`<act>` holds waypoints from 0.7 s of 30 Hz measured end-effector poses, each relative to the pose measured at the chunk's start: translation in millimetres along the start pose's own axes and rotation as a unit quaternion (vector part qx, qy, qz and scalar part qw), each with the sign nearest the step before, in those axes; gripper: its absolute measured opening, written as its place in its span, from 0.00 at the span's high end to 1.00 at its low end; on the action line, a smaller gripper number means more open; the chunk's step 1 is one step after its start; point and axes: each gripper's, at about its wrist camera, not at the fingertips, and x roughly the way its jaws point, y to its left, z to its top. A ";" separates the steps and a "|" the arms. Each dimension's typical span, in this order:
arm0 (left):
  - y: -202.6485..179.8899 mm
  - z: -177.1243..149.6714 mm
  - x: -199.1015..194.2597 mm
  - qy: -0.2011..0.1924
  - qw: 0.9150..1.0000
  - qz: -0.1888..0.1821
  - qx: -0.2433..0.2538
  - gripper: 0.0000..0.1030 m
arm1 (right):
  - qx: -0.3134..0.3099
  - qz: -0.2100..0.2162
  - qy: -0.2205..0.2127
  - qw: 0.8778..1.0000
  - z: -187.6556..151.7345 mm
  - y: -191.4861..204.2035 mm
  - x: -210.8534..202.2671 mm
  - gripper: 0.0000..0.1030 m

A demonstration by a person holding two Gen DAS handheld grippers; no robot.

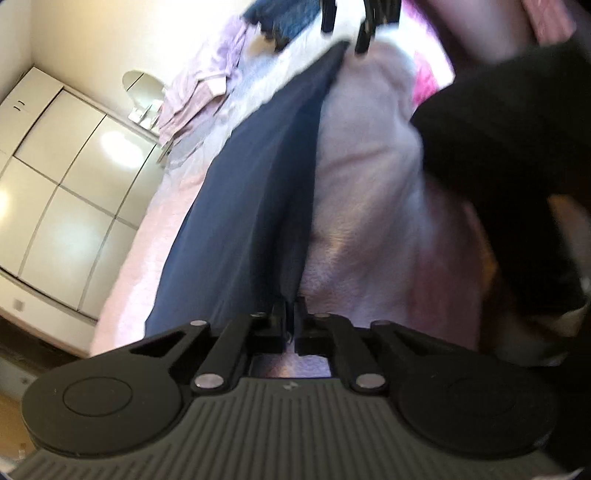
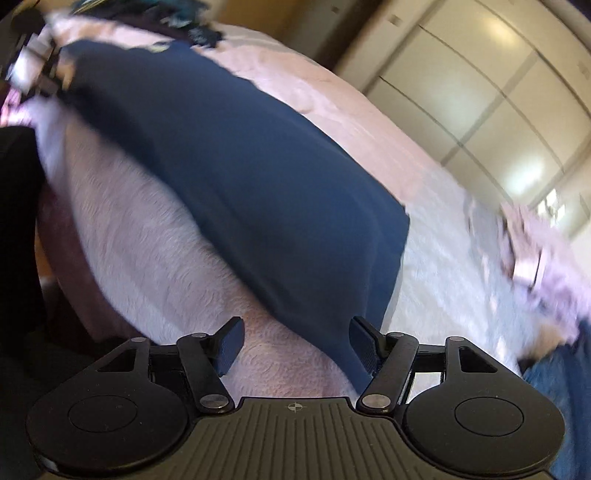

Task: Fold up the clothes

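Note:
A navy blue garment (image 1: 251, 206) lies stretched along a pink fuzzy bedspread (image 1: 369, 192). My left gripper (image 1: 290, 314) is shut on its near edge, the cloth pinched between the jaws. In the right wrist view the same navy garment (image 2: 251, 177) spreads across the bedspread (image 2: 147, 243). My right gripper (image 2: 295, 347) is open, its jaws wide apart around the garment's near corner, which lies against the right finger (image 2: 364, 345). The right gripper also shows at the far end in the left wrist view (image 1: 347, 26), blurred.
A heap of lilac and pink clothes (image 1: 207, 92) and a dark blue item (image 1: 280, 18) lie at the far end of the bed. White wardrobe doors (image 1: 62, 192) stand to the left. Blue denim (image 2: 561, 373) lies at the right. My black sleeve (image 1: 509, 158) fills the right side.

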 end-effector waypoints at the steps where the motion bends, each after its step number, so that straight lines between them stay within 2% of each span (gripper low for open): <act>1: 4.7 -1.6 -5.0 -0.004 1.000 -0.005 -0.006 0.99 | -0.016 -0.001 -0.003 1.000 -2.7 2.1 0.2 0.37; 7: 13.4 3.0 -11.3 -0.012 0.999 -0.025 -0.027 0.99 | -0.105 -0.034 0.006 0.994 -11.7 9.5 17.3 0.38; 8: 14.0 2.7 -11.7 -0.012 0.999 -0.027 -0.028 0.99 | -0.119 -0.041 0.010 0.992 -13.9 9.2 19.6 0.48; 9: 13.4 1.8 -12.4 -0.011 0.999 -0.030 -0.035 0.99 | -0.130 -0.049 0.013 0.990 -16.3 8.3 21.7 0.62; 10: 12.6 0.8 -13.1 -0.011 0.999 -0.032 -0.043 0.99 | -0.143 -0.053 0.016 0.988 -18.7 7.7 24.4 0.66; 15: 17.8 -1.2 -14.7 -0.008 0.998 -0.037 -0.053 0.99 | -0.225 -0.060 0.029 0.972 -32.8 10.4 45.4 0.69; 16: 19.2 -1.2 -14.3 -0.008 0.998 -0.038 -0.053 0.99 | -0.232 -0.059 0.032 0.970 -35.9 9.2 50.7 0.80; 17: 20.5 -0.9 -15.4 -0.009 0.998 -0.039 -0.055 0.99 | -0.228 -0.061 0.037 0.971 -38.4 5.4 53.3 1.00; 21: 23.5 0.1 -24.1 -0.015 0.997 -0.039 -0.059 0.99 | -0.195 -0.069 0.032 0.978 -39.8 -7.5 32.2 1.00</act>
